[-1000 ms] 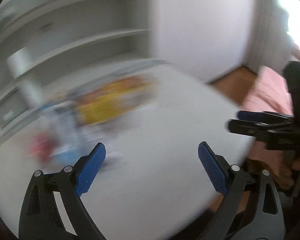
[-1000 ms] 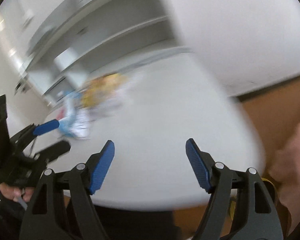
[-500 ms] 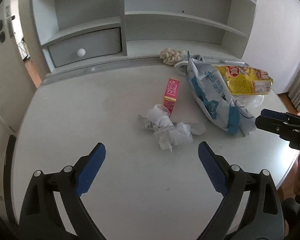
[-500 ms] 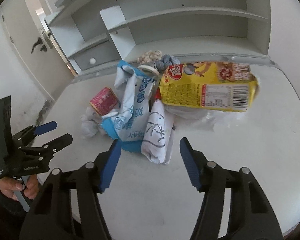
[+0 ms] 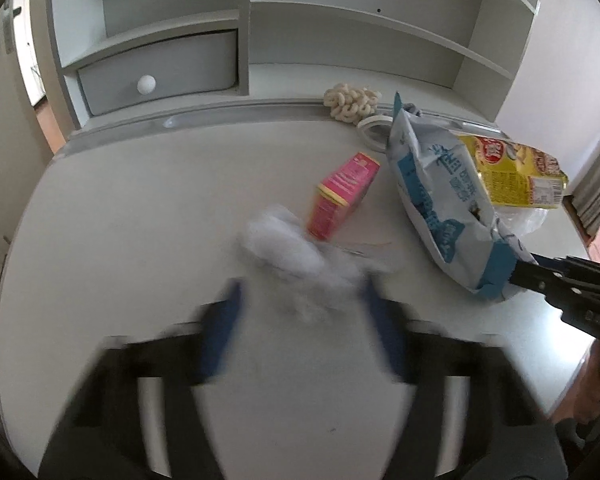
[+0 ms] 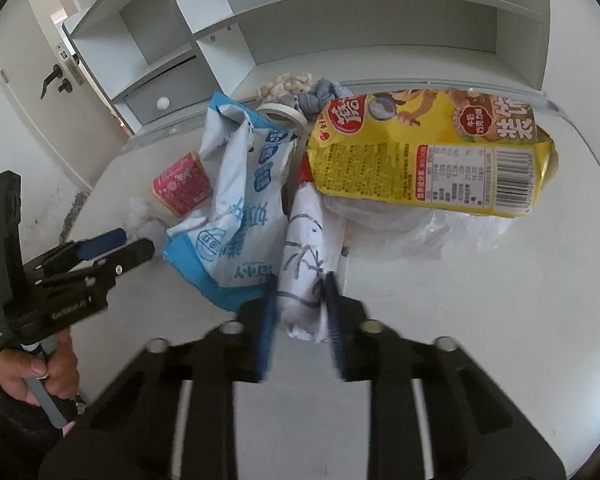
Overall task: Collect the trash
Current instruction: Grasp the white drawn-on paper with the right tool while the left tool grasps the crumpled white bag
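Trash lies on a white round table (image 5: 140,208). My left gripper (image 5: 300,320) is blurred by motion, its jaws part closed around the near end of a crumpled white tissue (image 5: 288,248). A pink carton (image 5: 342,194) lies just behind it. My right gripper (image 6: 300,320) has its jaws closed in on the near end of a white printed wrapper (image 6: 304,256). A blue and white bag (image 6: 240,200) lies left of it, a yellow snack bag (image 6: 428,152) behind right. The blue and white bag (image 5: 440,196) also shows in the left wrist view.
A grey shelf unit with a drawer (image 5: 160,76) stands at the back of the table. A cream knitted piece (image 5: 350,102) and a tape roll (image 6: 282,114) lie by it. Clear plastic (image 6: 440,228) lies under the yellow bag. A door (image 6: 40,80) is at left.
Both grippers have moved forward to the trash and narrowed their jaws, the left around the tissue, the right around the white wrapper. A second ago both views were swinging and blurred.
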The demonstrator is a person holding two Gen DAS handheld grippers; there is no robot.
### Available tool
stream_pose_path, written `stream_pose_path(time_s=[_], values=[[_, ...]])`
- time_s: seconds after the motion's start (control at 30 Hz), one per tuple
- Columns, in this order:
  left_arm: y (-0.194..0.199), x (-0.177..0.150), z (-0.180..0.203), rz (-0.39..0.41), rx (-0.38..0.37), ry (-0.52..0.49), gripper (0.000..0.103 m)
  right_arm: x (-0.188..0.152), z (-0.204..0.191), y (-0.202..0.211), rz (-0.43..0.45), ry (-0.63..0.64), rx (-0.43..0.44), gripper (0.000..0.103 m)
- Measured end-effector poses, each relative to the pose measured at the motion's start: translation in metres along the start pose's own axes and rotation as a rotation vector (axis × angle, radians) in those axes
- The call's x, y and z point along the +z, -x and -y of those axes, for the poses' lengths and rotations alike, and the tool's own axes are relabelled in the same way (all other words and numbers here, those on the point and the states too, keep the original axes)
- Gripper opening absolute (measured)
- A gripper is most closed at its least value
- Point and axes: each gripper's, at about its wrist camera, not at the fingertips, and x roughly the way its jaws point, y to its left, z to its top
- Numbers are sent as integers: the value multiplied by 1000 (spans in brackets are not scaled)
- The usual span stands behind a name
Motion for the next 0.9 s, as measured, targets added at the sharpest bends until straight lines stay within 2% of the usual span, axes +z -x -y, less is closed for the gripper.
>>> stream_pose_path(time_s=[0.03,0.13,0.53,0.67,0.9], values=[[1,0,0,2,-1,1,38,0,-2,3,8,9,-2,10],[9,0,-1,18,8,-1,36,1,-7,17,58,17,8,8],[77,2,0,142,17,-9,35,8,-19,79,226,8,137,7],[92,2,6,172,20,-19,35,8,-25,84,213,9,217,7],[102,-2,18,177,9,-37,35,4,-34,101,244,50,221,7]])
